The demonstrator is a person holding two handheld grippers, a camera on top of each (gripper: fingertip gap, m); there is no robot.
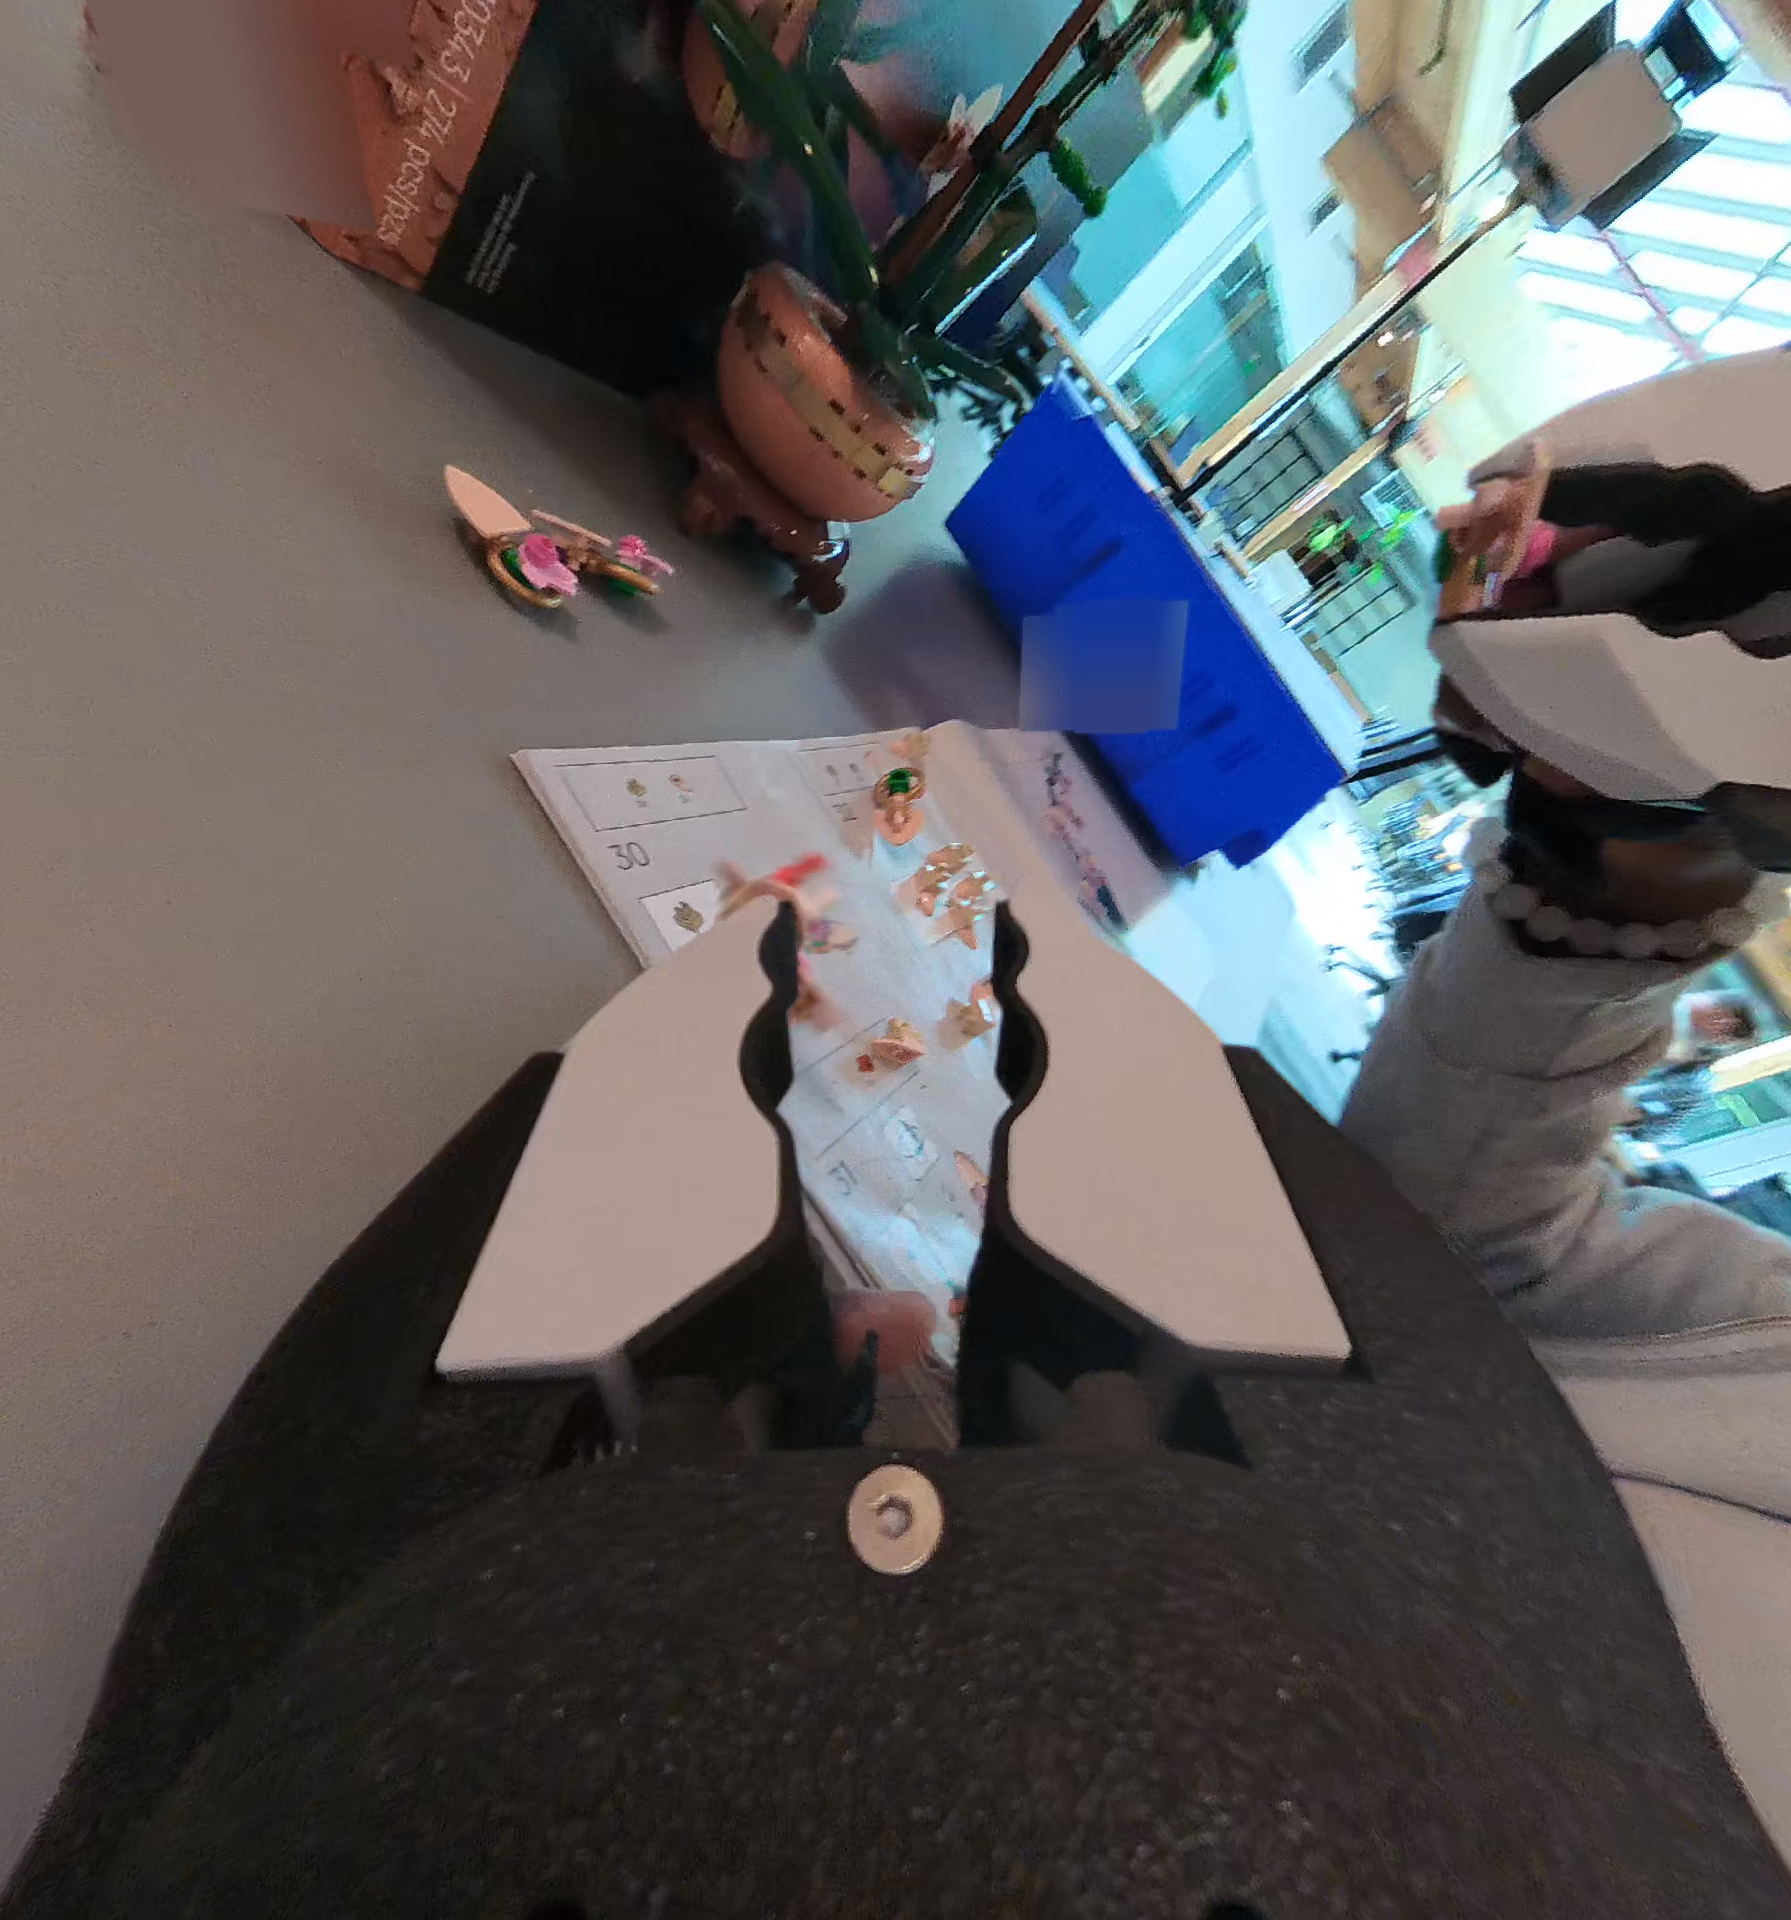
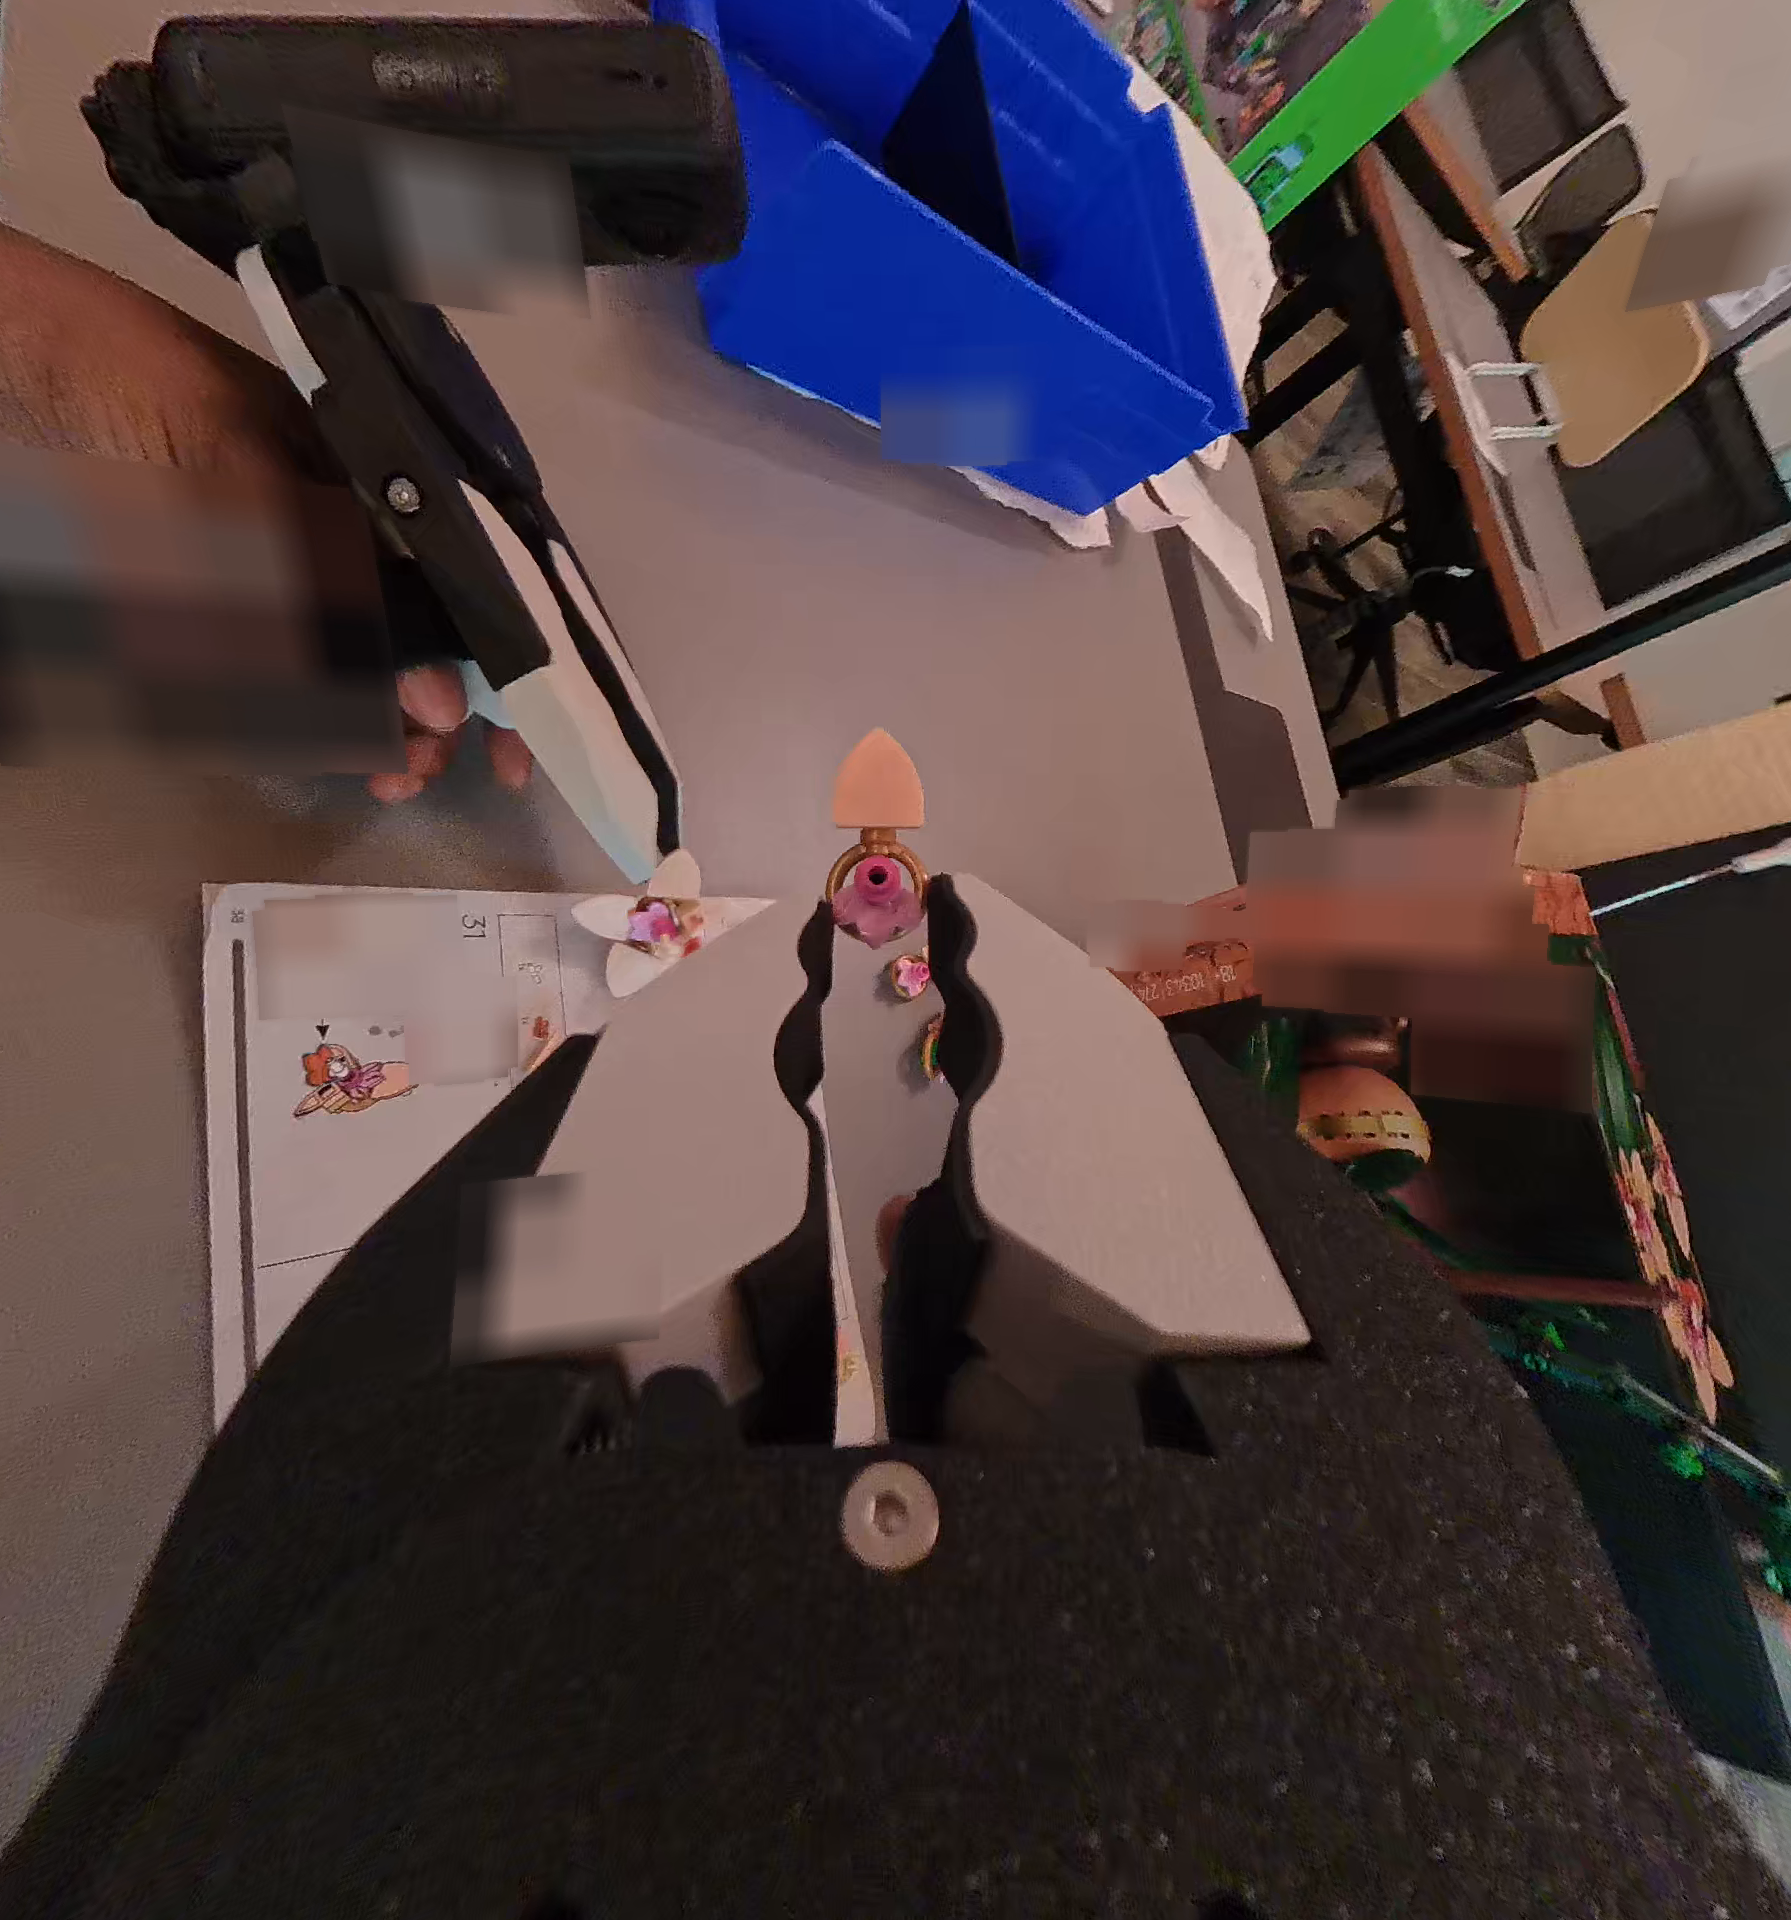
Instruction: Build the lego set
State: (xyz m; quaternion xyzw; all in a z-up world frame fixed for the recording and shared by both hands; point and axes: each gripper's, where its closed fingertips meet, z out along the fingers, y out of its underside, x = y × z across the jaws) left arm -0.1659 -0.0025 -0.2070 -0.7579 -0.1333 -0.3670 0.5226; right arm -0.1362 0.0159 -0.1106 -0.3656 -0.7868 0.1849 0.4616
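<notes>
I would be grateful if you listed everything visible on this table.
Table: one, grey.
Booklet: one, white, open on the table.
Loose pieces: several, tan and pink, on the booklet.
White flower: one, on the booklet, at the left gripper's tip.
Plant pot: one, pinkish-brown, green leaves.
Box: one, dark, behind the pot.
Bin: one, blue.
Left gripper: open over the booklet.
Right gripper: holds a pink piece with a gold ring and tan petal.

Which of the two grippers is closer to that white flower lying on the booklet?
Left. The left gripper has its fingertips right at the white flower; the right gripper is off to the side, around a pink piece.
</notes>
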